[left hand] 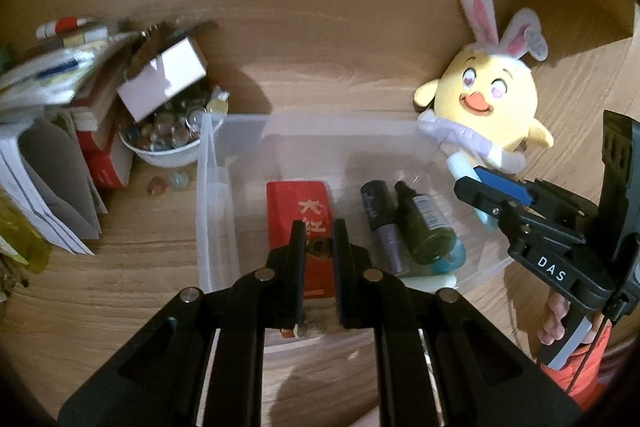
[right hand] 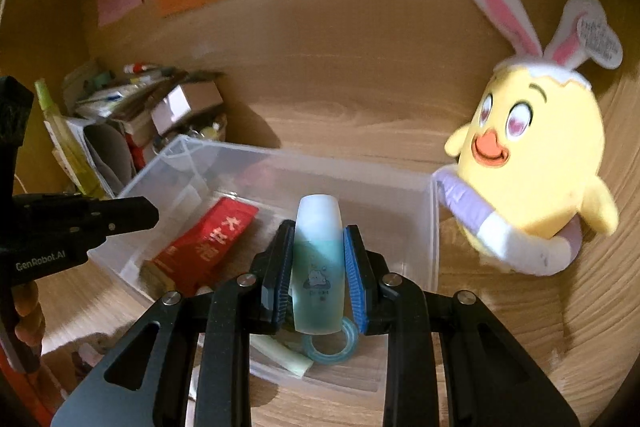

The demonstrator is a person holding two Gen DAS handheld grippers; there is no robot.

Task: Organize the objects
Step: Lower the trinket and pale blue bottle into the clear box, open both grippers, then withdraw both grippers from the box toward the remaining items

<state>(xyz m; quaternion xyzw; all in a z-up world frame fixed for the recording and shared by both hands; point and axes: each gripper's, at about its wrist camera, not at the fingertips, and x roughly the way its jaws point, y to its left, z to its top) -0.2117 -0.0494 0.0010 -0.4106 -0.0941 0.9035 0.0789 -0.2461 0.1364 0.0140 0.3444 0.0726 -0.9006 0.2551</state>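
Inside, one red packet [left hand: 301, 227], two bottles [left hand: 404, 223].

blk grippers [left hand: 318, 227], blue pads, orange sleeve [left hand: 580, 367]

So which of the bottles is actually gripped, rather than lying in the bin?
The frosted teal bottle, clamped in the right gripper. The dark green dropper bottle and the purple-capped one lie loose in the clear bin.

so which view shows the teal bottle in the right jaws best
The right wrist view: the teal bottle stands centred between the right gripper jaws, its frosted cap and printed label plain. The left wrist view shows only a sliver of it behind the gripper, beside the plush chick.
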